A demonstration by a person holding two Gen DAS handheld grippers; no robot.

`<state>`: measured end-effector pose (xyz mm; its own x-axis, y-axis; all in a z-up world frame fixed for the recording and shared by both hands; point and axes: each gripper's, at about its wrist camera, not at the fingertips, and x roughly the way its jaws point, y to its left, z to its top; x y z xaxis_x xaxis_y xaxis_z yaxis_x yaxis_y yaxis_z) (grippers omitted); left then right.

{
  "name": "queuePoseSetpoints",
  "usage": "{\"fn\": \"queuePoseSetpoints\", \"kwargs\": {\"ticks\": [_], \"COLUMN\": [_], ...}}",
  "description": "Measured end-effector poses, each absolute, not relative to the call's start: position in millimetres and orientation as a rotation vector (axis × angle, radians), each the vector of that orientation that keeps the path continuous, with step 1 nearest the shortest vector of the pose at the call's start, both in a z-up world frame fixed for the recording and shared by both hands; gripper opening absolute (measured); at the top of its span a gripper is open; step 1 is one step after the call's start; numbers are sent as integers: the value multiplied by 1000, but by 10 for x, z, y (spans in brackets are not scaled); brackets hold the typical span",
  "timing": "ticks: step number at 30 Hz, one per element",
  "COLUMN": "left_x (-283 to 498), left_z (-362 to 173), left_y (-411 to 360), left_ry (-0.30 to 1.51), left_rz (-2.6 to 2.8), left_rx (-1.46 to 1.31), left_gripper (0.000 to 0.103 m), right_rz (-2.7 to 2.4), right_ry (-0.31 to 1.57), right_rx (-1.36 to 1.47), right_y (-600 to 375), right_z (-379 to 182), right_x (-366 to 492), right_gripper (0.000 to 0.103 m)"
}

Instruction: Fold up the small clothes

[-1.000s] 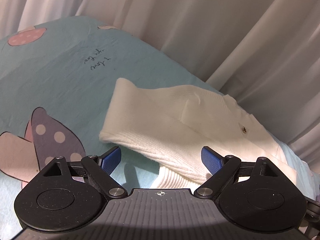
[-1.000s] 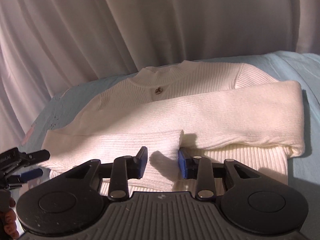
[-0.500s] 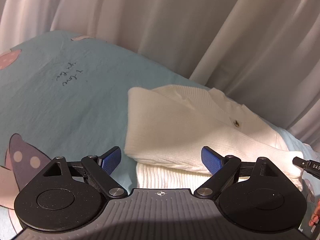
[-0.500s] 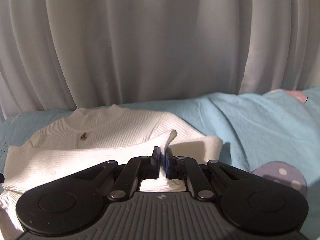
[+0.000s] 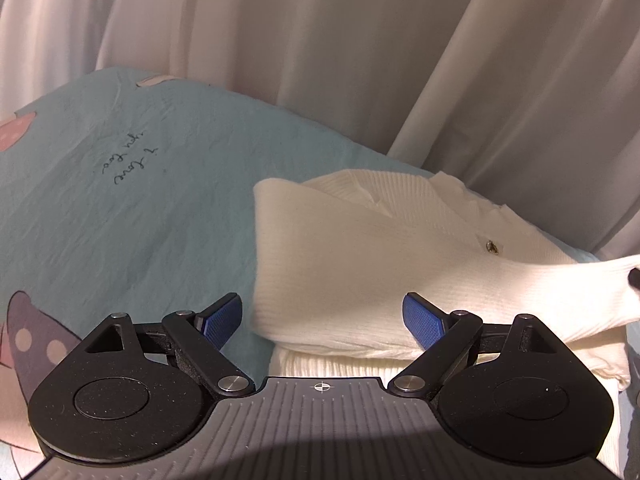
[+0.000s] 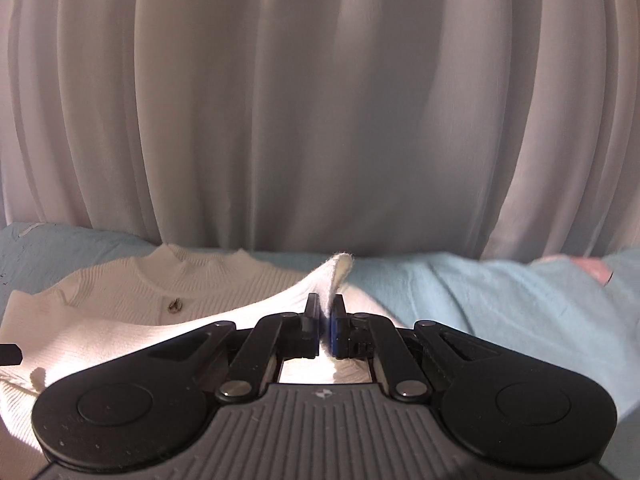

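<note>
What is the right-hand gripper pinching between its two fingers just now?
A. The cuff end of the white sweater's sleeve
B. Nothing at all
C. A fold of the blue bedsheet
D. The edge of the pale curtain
A: in the right wrist view the right gripper is shut on the white sweater, with the sleeve cuff sticking up past its fingertips, lifted off the blue bedsheet.

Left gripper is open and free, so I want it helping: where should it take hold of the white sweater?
Probably the sweater's near folded edge just ahead of the left gripper, approached low from the front: that edge is thick, layered and lies between the open fingers. The right gripper holds the cuff.
</note>
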<state>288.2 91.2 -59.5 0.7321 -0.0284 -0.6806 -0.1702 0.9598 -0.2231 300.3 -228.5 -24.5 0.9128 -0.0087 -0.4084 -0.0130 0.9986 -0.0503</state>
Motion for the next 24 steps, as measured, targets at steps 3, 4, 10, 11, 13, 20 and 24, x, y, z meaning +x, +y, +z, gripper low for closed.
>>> {"fn": "queuePoseSetpoints", "kwargs": {"ticks": [3,4,10,11,13,20,24], "left_x": [2903,2891,2787,2798,2849,2978,2948], "left_z": [-550,-531,-474,-493,-548,-652,-671], "left_y": [908,903,618,570,541,628,543], "left_ry": [739,736,721,728,751,802,803], "left_rz": [72,54,-104,-107,-84,-91,-111], "left_rx": [-274,-281,-246,-219,-200,-253,-215], "left_gripper": [92,92,92,92,92,91,91], "right_rz": [-34,-15,-2,-10,-38,-71,3], "right_ry": [372,363,385,423,523,699,736], "right_rx": [-23,-3,21,50,113,340,393], "right_y": [-2330,-2341,-2365,-2424,-2586,-3039,-3061], "right_z": [-66,-3,50,2,-160,-559,-700], "right_x": [3004,3004,3118,3153,3234,3294,3270], "right_gripper": [4,4,4,4,4,4,7]}}
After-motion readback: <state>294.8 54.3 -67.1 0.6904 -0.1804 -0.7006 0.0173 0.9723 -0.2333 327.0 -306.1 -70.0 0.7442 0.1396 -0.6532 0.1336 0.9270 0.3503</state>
